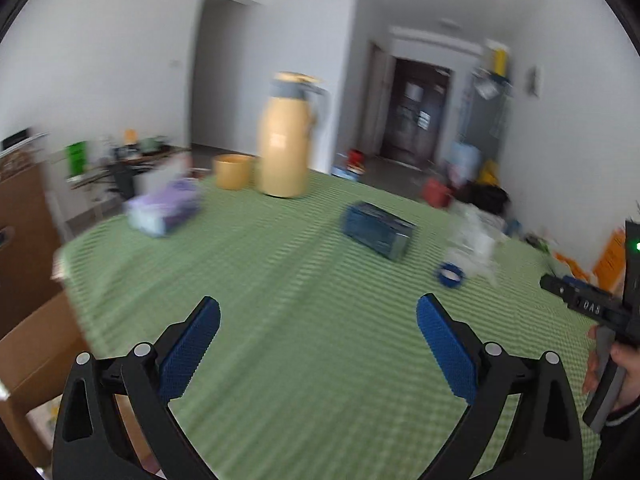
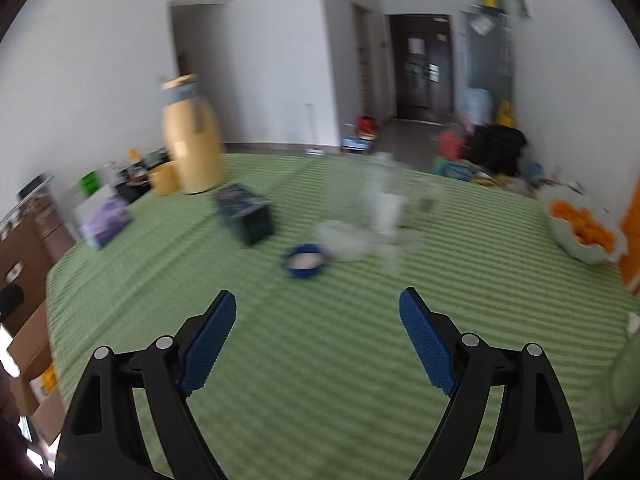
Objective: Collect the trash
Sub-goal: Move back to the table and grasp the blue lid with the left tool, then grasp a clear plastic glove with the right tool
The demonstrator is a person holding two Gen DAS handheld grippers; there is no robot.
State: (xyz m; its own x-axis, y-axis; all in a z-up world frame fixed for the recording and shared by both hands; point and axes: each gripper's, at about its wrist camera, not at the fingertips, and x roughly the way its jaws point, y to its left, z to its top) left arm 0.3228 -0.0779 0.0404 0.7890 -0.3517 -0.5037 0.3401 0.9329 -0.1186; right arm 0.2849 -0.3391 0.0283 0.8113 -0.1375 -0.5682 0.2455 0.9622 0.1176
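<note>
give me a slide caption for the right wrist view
Open right tongs hover over the green striped tablecloth, facing a blue lid and blurred clear plastic.

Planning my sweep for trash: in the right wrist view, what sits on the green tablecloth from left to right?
Purple tissue pack → small yellow cup → tall yellow thermos jug → dark blue box → blue-rimmed round lid → crumpled clear plastic → white bowl of orange fruit.
</note>
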